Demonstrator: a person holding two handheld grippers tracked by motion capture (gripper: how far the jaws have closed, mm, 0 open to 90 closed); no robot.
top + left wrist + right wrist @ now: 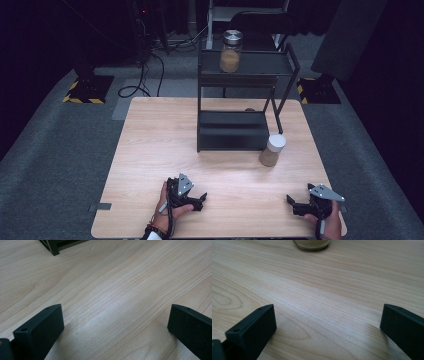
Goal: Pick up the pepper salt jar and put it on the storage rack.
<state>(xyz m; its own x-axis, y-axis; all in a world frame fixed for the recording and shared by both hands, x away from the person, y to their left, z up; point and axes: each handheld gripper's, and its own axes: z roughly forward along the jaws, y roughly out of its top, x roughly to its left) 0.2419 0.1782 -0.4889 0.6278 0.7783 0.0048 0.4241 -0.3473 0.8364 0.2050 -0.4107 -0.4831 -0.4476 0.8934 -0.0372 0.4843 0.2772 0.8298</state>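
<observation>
Your left gripper (200,198) rests low on the near part of the table (150,150), jaws spread wide with nothing between them; its own view shows bare wood grain between the two black jaws and a corner of the black rack (53,247) at the top edge. Your right gripper (292,202) sits near the table's front right corner, jaws likewise wide apart and empty, pointing inward across the wood.

Farther out, the jar on the table (272,150), white-lidded and holding something tan, stands upright just beside the rack's front right leg. Its base (312,244) shows at the top of the right gripper view, so that gripper is already roughly aimed at it. Beyond that, a second jar (231,51) with a metal lid stands on the rack's top shelf (260,62); the lower shelf (232,131) looks bare.

By the look of it, you're at the start: nothing is held and the reach hasn't begun. The next move probably belongs to your right hand. Bring the jaws forward to either side of the near jar, below its lid, and keep clear of the rack leg as you close.
</observation>
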